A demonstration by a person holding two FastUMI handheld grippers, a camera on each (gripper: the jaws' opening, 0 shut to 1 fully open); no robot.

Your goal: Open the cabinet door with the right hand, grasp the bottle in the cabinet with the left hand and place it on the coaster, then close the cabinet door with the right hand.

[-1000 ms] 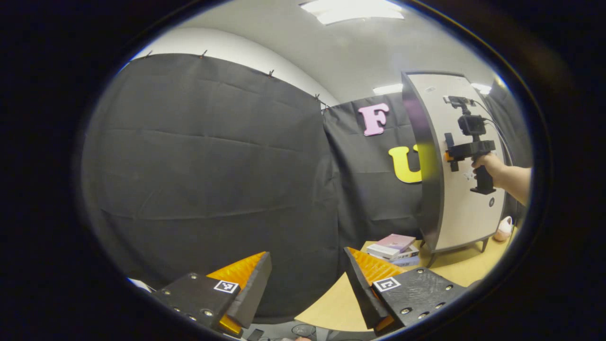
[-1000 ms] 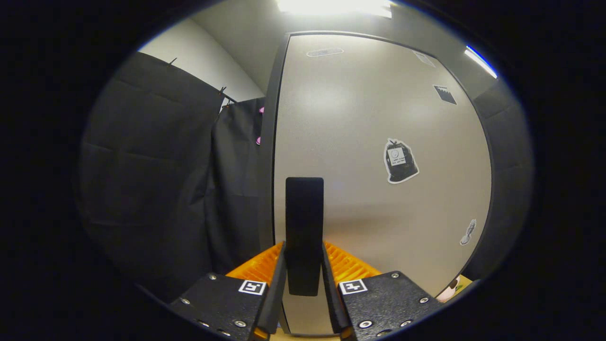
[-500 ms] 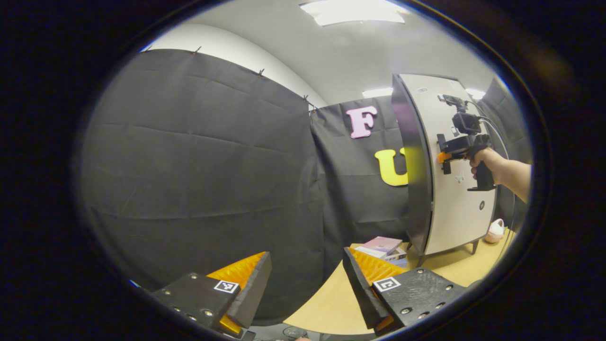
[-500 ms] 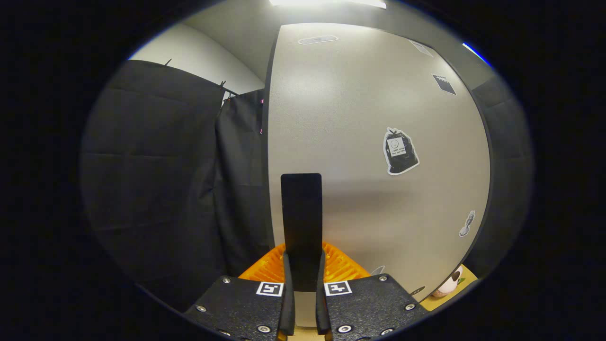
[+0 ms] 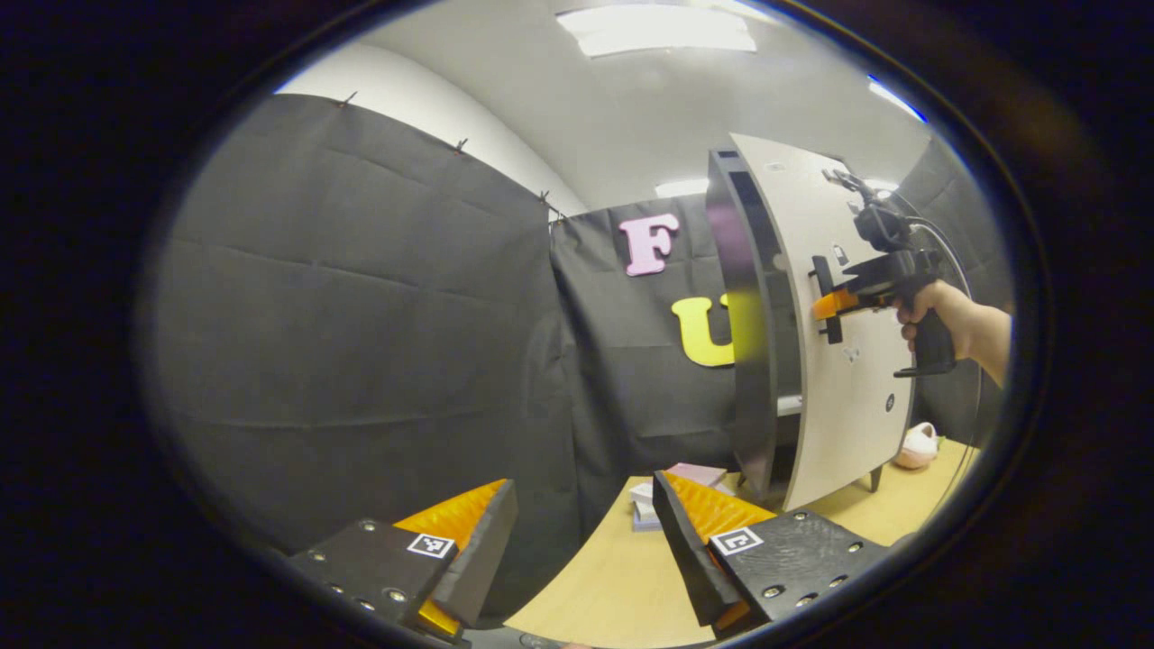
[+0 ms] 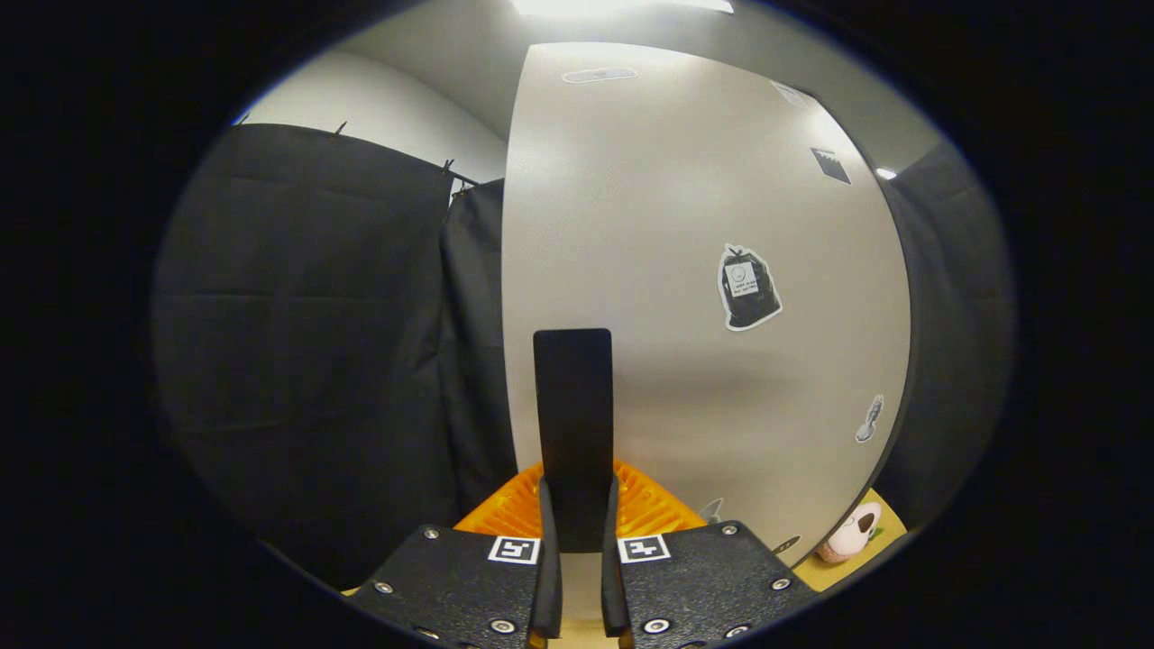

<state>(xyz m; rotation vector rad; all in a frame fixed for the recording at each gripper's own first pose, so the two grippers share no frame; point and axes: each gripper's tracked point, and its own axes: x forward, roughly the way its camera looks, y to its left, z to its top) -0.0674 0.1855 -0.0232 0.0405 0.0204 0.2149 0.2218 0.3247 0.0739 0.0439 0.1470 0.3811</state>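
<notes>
Stack of books (image 5: 672, 491) on tabletop (image 5: 622, 577) near cabinet (image 5: 753, 324) foot; pink plush toy (image 5: 918, 445) past door. Cabinet door (image 5: 834, 361) ajar. Right hand-held gripper (image 6: 577, 505) clamped on door's black handle (image 6: 573, 424), hand (image 5: 938, 311) level behind it. Left hand-held gripper (image 5: 586, 541) spread wide, empty, low over tabletop edge, well apart from cabinet.

Pale door, dark trim

The cabinet door (image 6: 685, 270) is speckled light grey with a black handle (image 6: 573, 433) and black-and-white sticker (image 6: 746, 287); the table (image 5: 622, 577) ahead of the left gripper is tan wood.
</notes>
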